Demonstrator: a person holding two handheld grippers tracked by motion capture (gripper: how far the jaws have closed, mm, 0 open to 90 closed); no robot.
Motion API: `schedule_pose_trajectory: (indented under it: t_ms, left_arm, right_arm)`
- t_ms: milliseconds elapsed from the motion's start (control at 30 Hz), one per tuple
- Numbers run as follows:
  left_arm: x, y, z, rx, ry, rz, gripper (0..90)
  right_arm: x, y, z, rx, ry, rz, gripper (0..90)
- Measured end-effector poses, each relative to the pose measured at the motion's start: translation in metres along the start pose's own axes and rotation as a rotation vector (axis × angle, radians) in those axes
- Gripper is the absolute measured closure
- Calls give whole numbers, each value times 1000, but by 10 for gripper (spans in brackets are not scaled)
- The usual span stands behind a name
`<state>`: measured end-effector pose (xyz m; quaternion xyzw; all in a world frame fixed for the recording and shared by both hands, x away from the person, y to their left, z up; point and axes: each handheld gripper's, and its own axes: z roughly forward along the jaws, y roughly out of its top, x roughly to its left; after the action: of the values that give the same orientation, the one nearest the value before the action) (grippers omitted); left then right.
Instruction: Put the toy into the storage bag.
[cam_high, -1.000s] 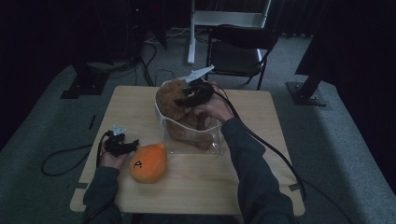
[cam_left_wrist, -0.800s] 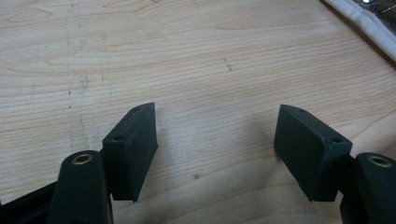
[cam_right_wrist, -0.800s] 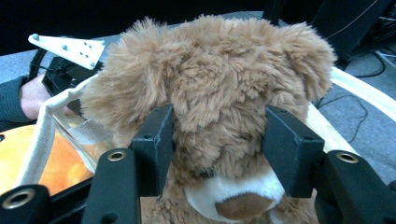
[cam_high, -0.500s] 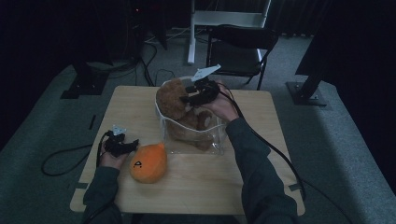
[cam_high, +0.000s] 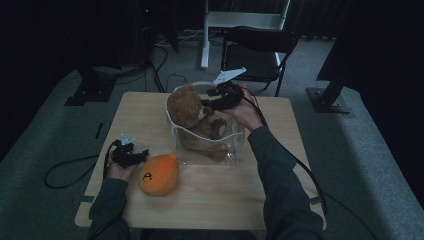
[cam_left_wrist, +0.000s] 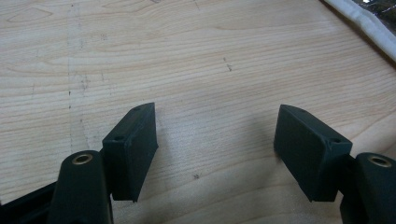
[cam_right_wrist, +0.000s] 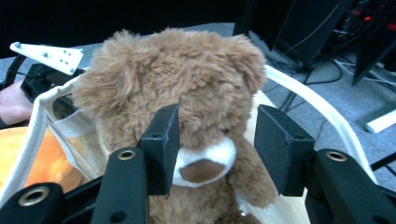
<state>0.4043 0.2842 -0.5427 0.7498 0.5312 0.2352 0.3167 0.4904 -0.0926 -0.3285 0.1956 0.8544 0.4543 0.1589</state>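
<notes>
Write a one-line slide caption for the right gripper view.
Right gripper, jaws apart, faces a brown teddy bear sitting in a clear bag.

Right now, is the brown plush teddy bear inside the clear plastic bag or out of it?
Partly in: the brown plush teddy bear sits upright, body inside the clear plastic bag, head above its rim.

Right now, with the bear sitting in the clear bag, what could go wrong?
1. The right gripper has its jaws on either side of the teddy bear's muzzle, and they have just been closing; pulling away could drag it out.
2. The clear bag looks soft and might tip.
3. The left gripper is open over bare table, so nothing steadies the bag.
</notes>
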Motion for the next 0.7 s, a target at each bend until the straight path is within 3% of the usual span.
schedule_pose_trajectory:
  t_ms: [700]
  left_arm:
    - [0, 0, 0, 0, 0, 0, 306]
  right_arm:
    - [-15, -15, -37, -51, -101, 48, 474]
